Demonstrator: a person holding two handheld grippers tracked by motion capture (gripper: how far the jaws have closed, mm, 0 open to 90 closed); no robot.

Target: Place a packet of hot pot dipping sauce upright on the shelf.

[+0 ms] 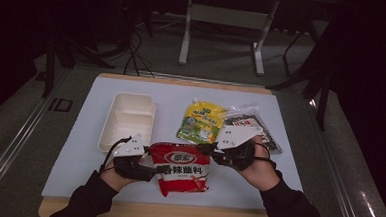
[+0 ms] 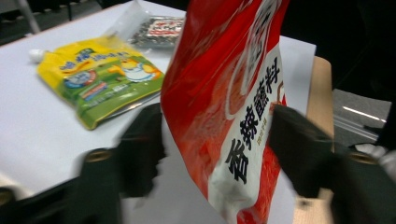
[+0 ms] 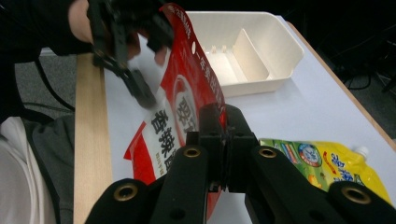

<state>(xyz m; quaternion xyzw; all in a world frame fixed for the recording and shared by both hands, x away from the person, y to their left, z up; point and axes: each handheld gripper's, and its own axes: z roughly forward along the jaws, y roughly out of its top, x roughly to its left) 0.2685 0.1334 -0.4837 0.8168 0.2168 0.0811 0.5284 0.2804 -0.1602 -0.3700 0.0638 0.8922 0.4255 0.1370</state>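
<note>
A red seasoning packet point(image 1: 182, 172) with white lettering is at the front middle of the white mat. My right gripper point(image 3: 223, 122) is shut on its edge and holds it tilted up off the mat; in the high view this gripper point(image 1: 202, 149) is at the packet's upper right corner. My left gripper point(image 2: 217, 144) has its jaws on either side of the red packet point(image 2: 224, 107), with a gap still showing at the pads. In the high view the left gripper point(image 1: 152, 171) is at the packet's left edge.
A white divided tray point(image 1: 111, 115) lies at the back left of the mat. A yellow-green spout pouch point(image 1: 203, 121) and a dark clear-wrapped packet point(image 1: 250, 122) lie at the back right. The wooden table edge point(image 1: 175, 213) runs along the front.
</note>
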